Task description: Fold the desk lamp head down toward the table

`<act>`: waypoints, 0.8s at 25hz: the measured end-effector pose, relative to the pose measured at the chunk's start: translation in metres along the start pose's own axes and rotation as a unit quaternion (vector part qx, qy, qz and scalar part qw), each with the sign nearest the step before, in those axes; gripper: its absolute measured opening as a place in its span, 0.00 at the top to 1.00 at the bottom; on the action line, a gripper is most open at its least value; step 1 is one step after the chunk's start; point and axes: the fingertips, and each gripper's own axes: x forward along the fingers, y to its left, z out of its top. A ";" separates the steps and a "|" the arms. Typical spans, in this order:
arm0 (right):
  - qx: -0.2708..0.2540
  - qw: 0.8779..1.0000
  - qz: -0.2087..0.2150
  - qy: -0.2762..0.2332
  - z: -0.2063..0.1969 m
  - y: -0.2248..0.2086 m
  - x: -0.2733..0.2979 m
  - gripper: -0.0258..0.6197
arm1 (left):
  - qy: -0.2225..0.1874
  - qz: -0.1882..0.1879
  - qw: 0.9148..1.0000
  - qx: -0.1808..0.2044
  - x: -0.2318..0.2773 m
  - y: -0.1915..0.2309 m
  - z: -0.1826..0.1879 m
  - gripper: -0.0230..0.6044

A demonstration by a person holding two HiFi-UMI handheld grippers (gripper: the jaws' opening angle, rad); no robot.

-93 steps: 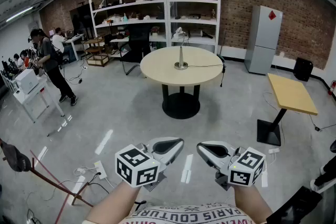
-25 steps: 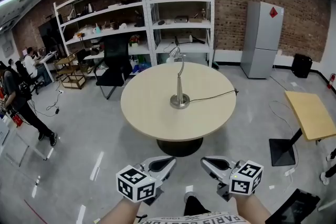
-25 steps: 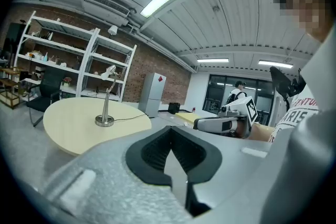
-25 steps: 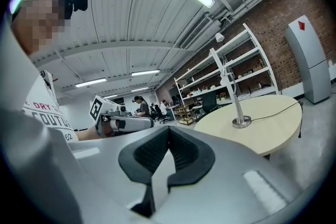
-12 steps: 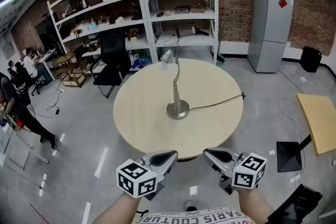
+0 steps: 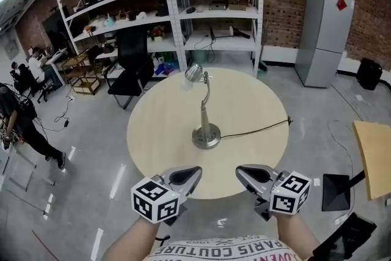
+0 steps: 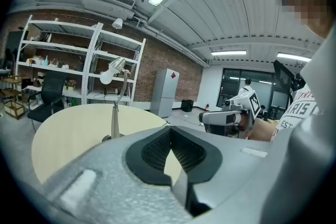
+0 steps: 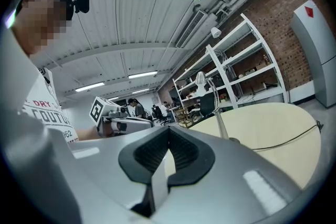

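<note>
A silver desk lamp (image 6: 206,136) stands upright near the middle of the round beige table (image 6: 159,131), its head (image 6: 193,73) raised on a curved neck. Its black cord (image 6: 256,128) trails off to the table's right edge. My left gripper (image 6: 194,173) and right gripper (image 6: 239,172) hover side by side over the table's near edge, well short of the lamp. Both are shut with nothing between the pads. The left gripper view shows its closed jaws (image 7: 171,134) and the lamp (image 7: 114,113) beyond. The right gripper view shows the same jaws-closed state (image 8: 169,134), with the lamp (image 8: 220,120) farther off.
White shelving (image 6: 201,9) and a black chair (image 6: 131,64) stand behind the table. A grey fridge (image 6: 327,33) is at the back right, a small square table (image 6: 376,156) at the right edge. People (image 6: 21,119) stand far left.
The table and lamp have come much closer in the head view. Both grippers have moved forward to the table's near edge, still shut.
</note>
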 end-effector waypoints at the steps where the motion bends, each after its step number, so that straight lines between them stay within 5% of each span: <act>1: -0.001 1.000 0.001 -0.003 0.004 -0.003 0.004 0.96 | 0.001 0.003 1.000 0.004 0.000 0.005 0.002 0.96; 9: -0.008 1.000 -0.003 -0.009 0.018 -0.029 0.041 0.96 | -0.019 -0.004 0.999 0.044 0.002 0.048 0.030 0.96; 20: 0.000 0.999 -0.045 -0.017 0.038 -0.077 0.103 0.96 | -0.033 -0.004 0.998 0.051 0.031 0.149 0.075 0.96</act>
